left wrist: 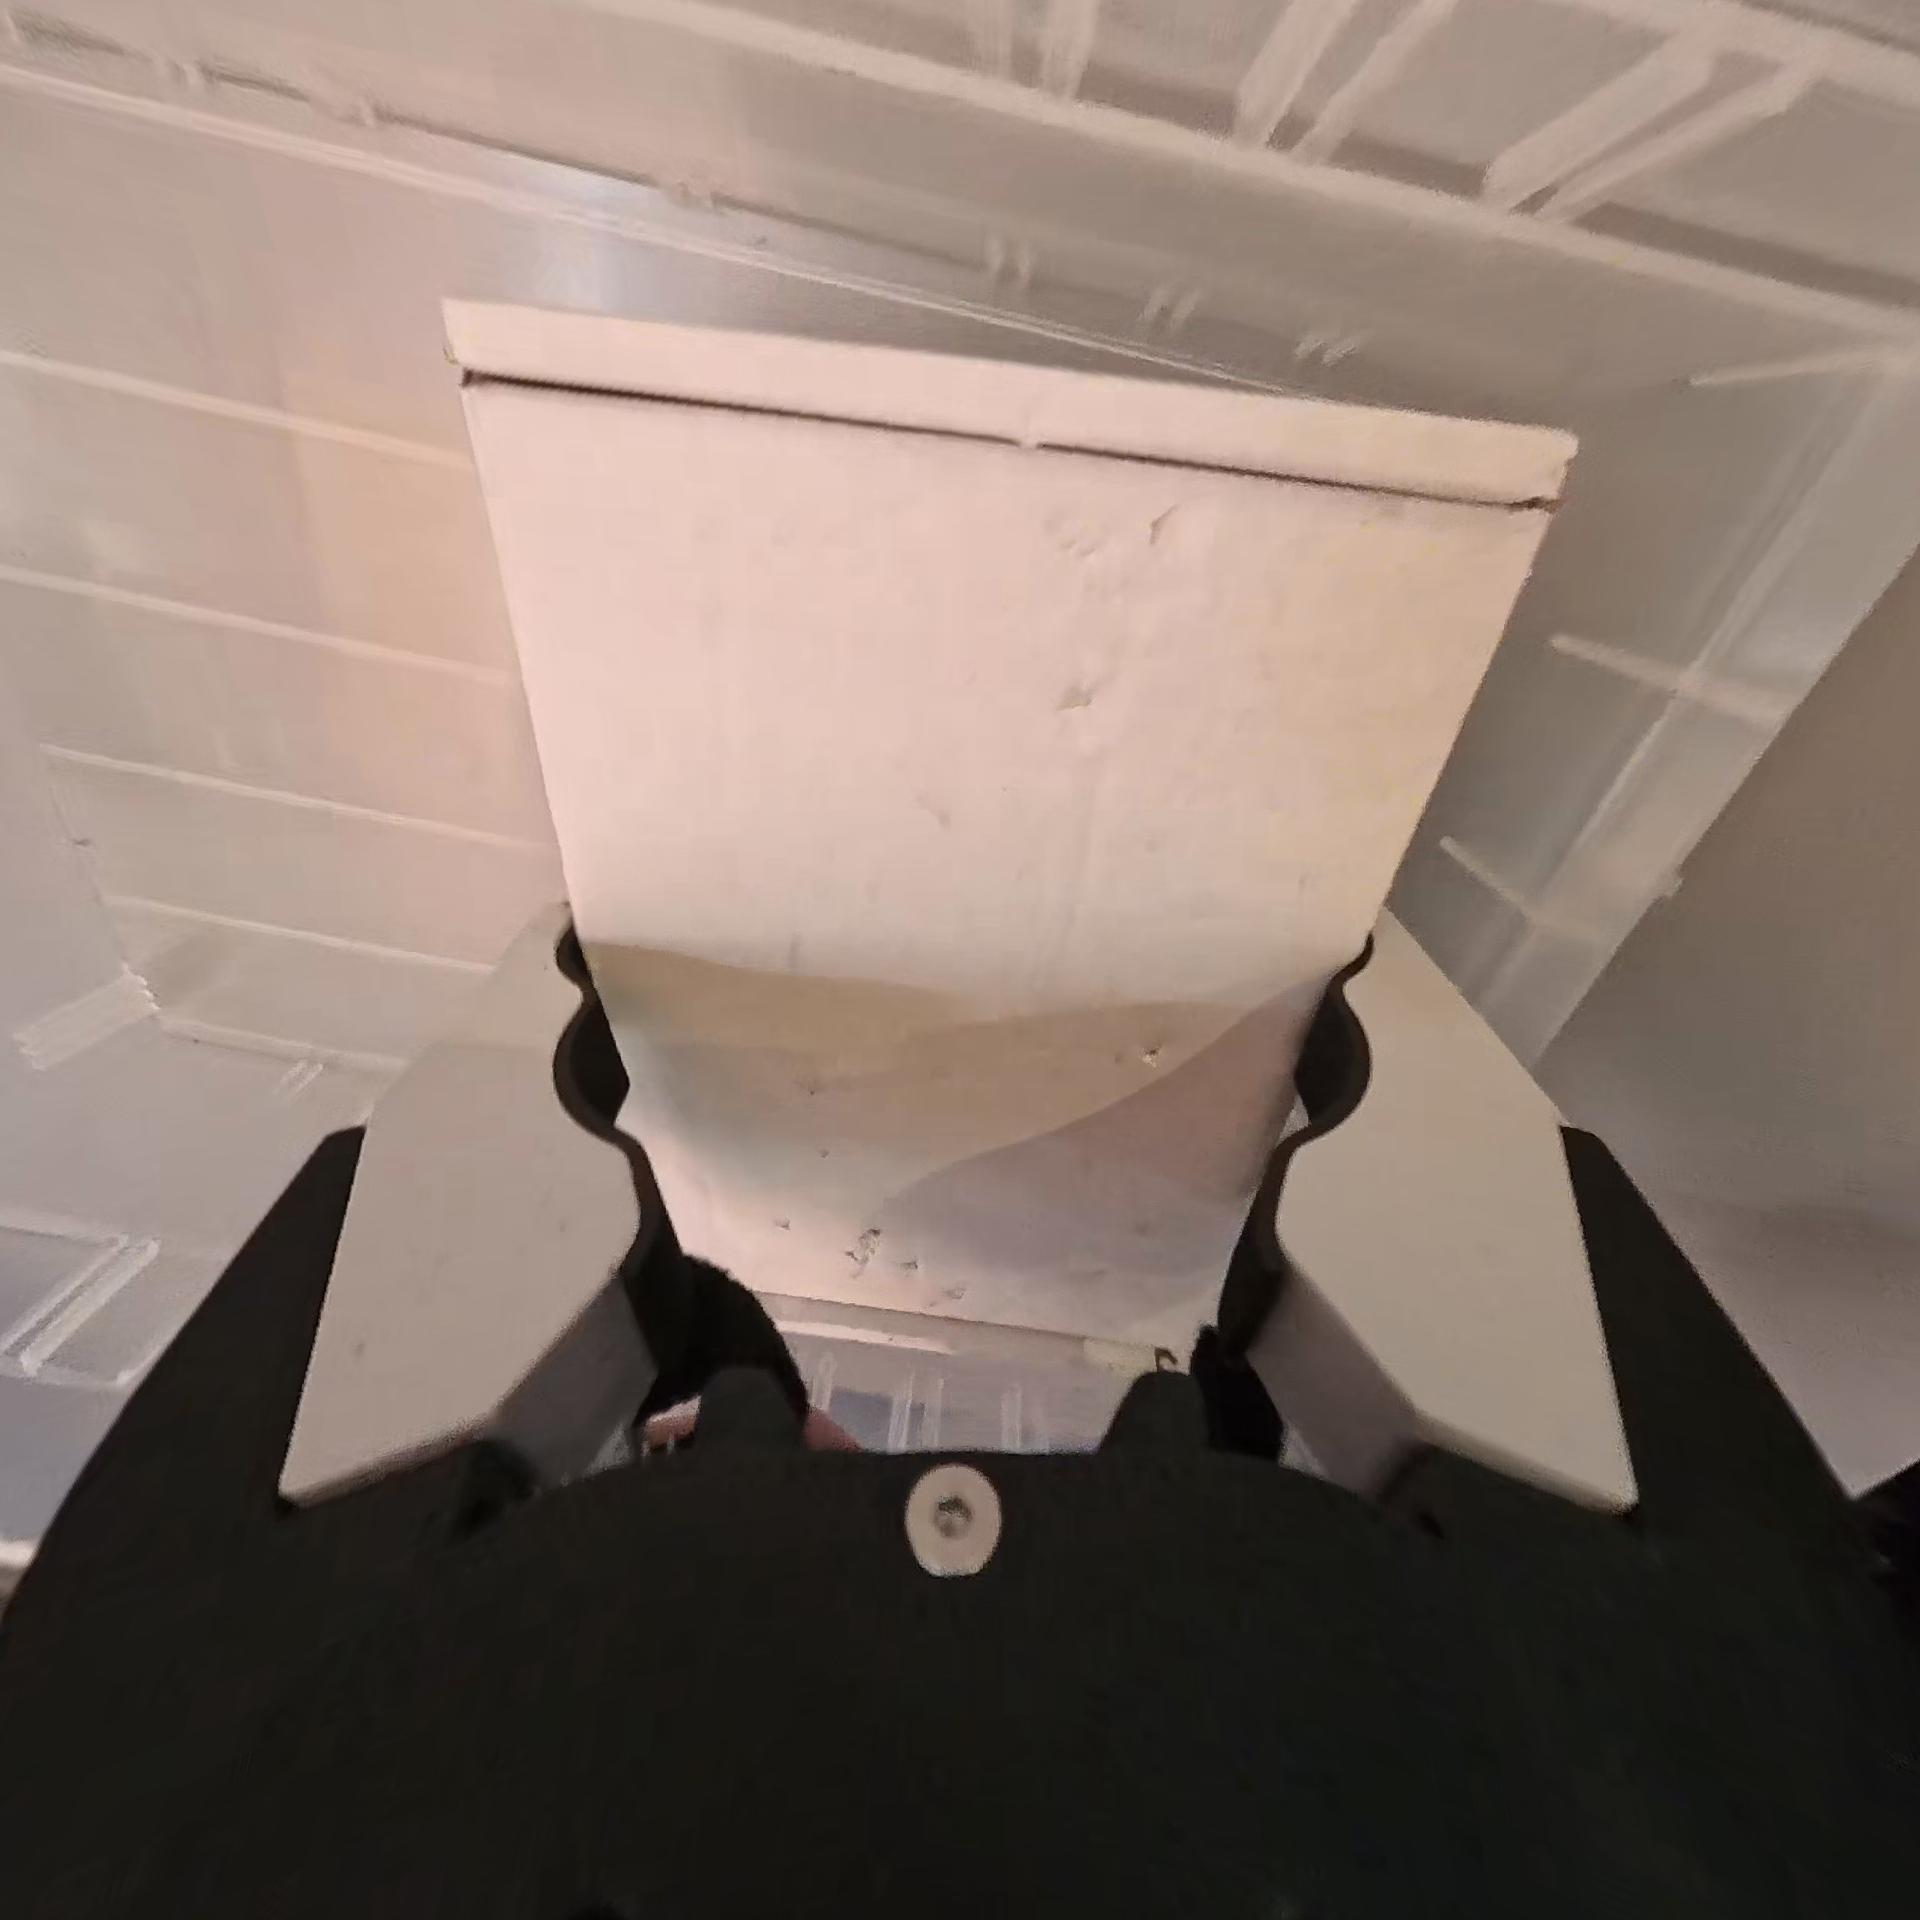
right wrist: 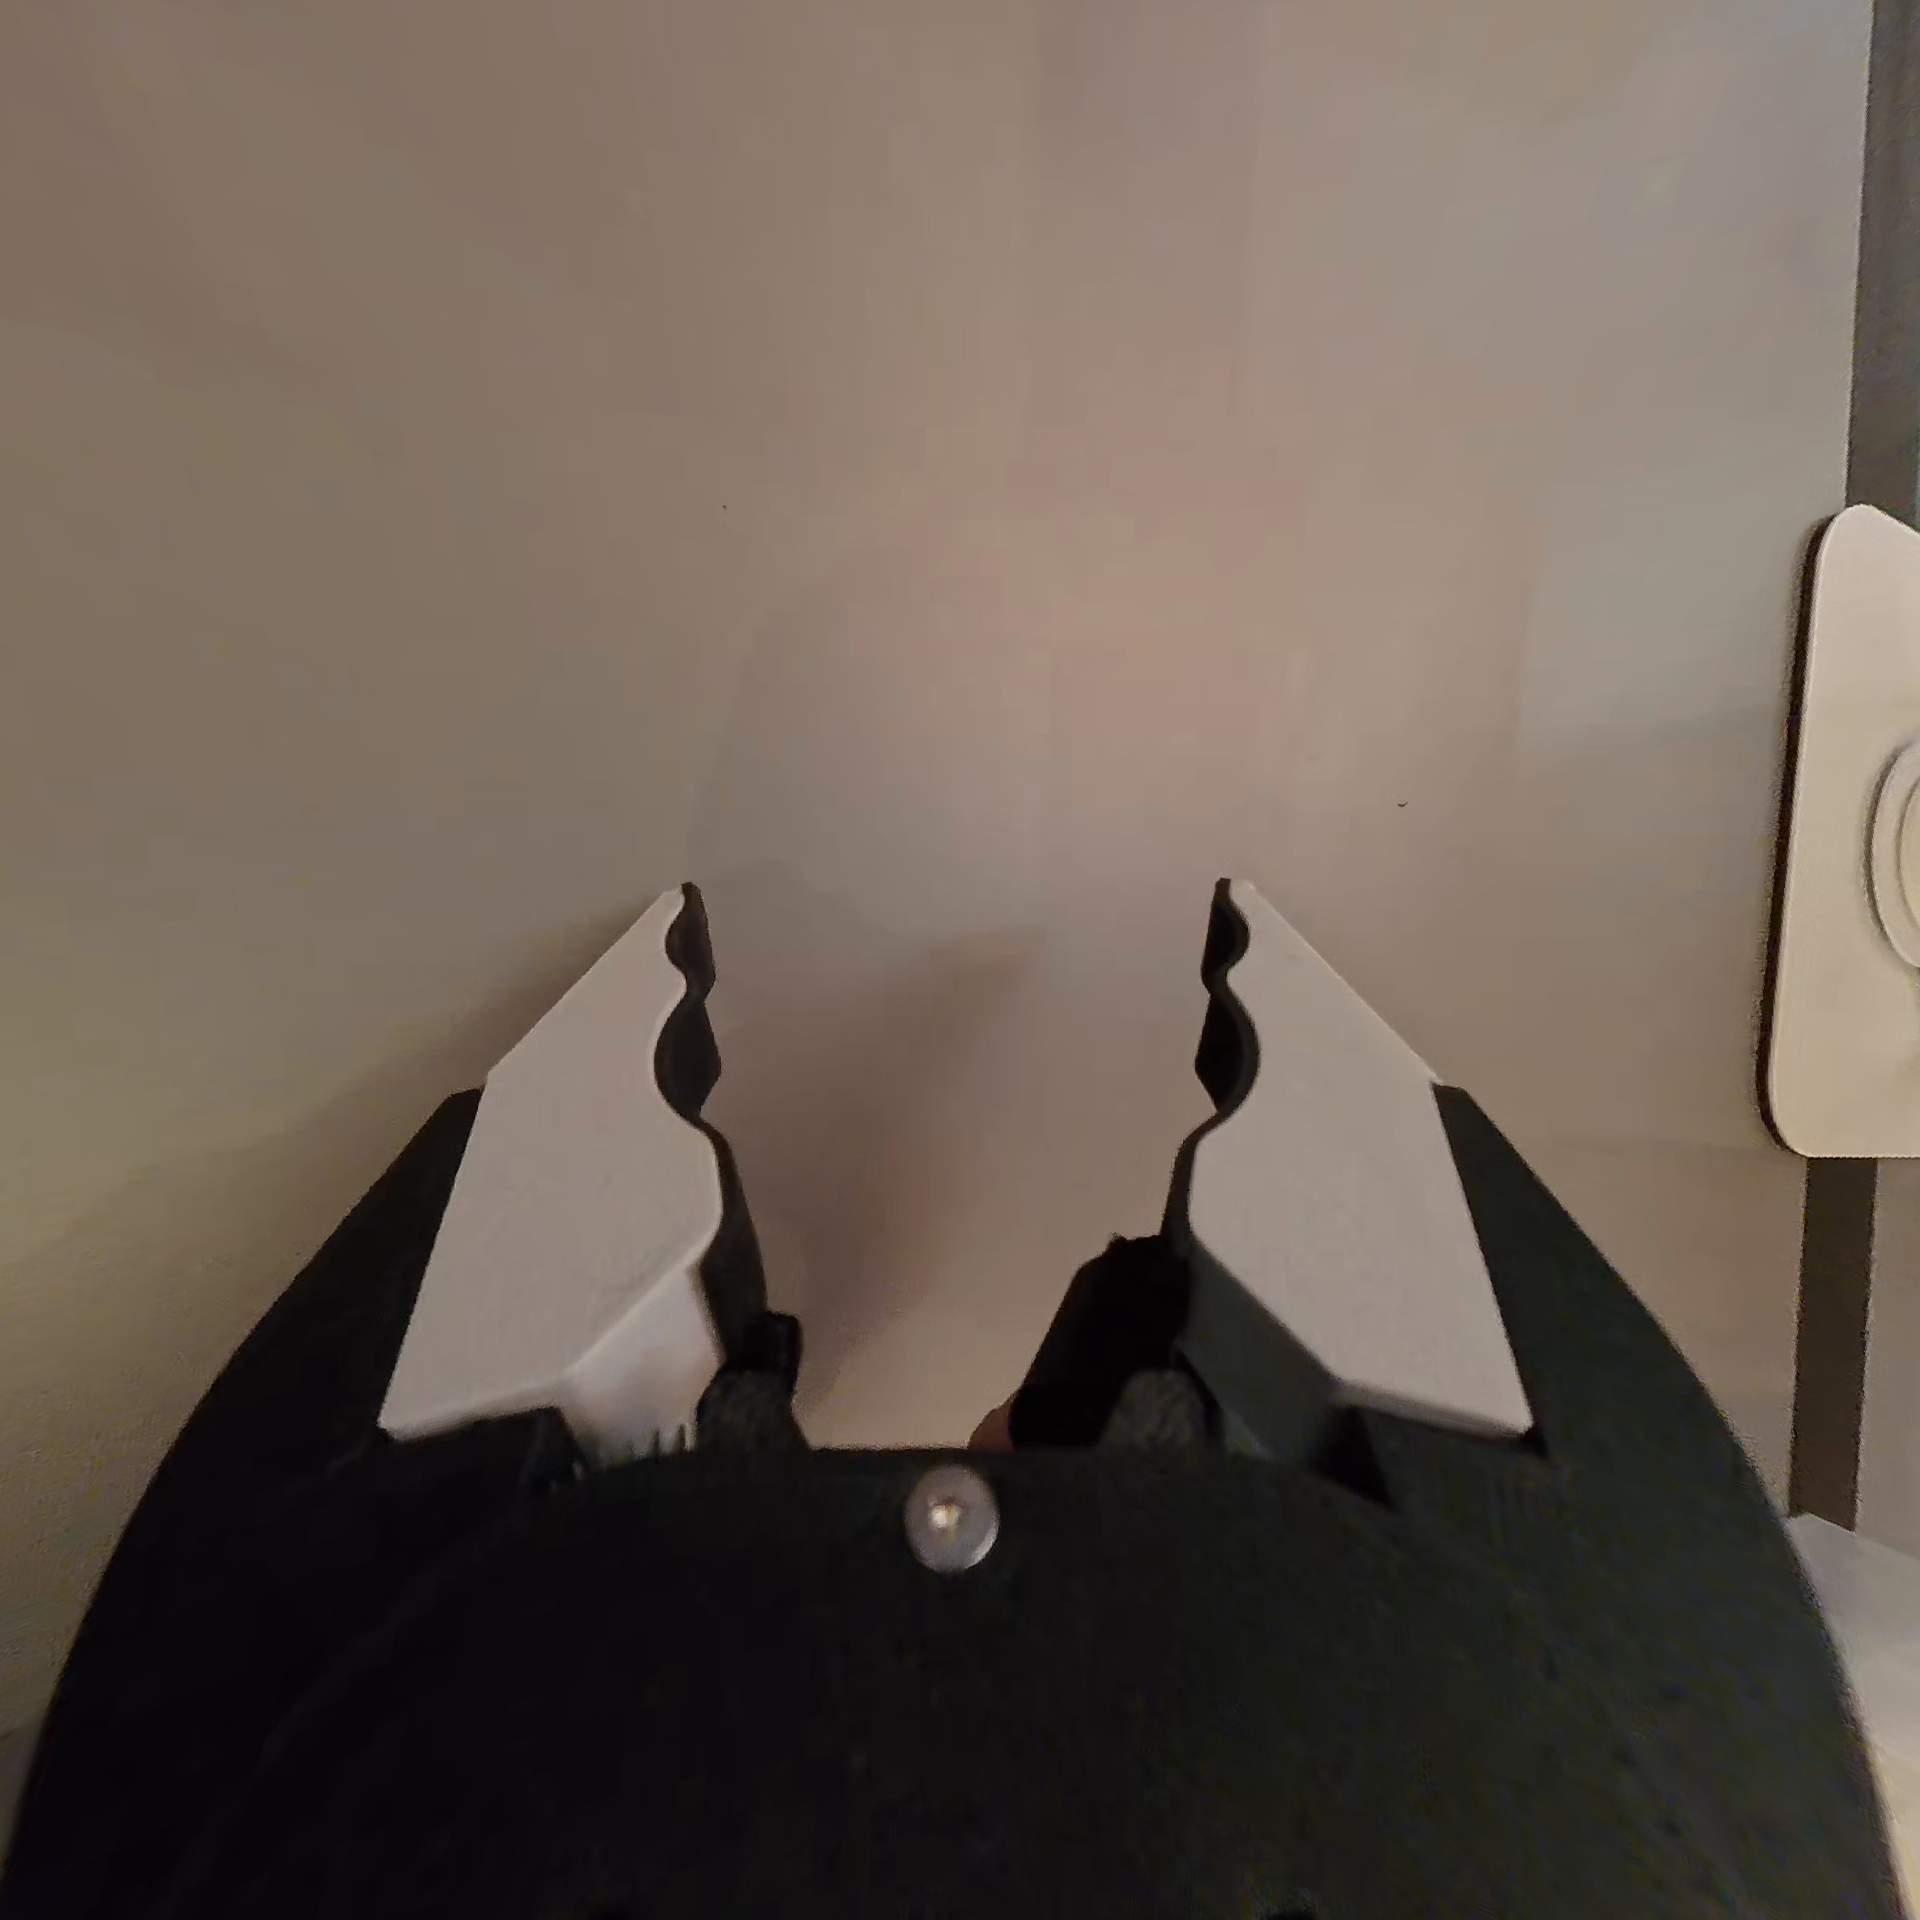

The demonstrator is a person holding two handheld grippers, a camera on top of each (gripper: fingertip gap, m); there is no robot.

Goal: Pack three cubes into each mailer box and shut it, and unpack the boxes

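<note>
Item 1: mailer box (left wrist: 997, 727), white cardboard, lid down, held clamped between the 2 fingers of the left gripper (left wrist: 971, 1049) and projecting forward well beyond the fingertips. Surface is marked by small dents and creases, so thin, light, easily crushed board is judged likely; contents cannot be seen. Hold is taken across the 2 side walls near the rear end; a grip nearer the folded edges is judged stiffer. Translucent ribbed plastic bin (left wrist: 260, 623) lies beyond and around the fingers.

Item 2: right gripper (right wrist: 956, 904), fingers apart, nothing between them; plain wall (right wrist: 935, 416) ahead, white fitting (right wrist: 1849, 831) right of the fingers.
</note>
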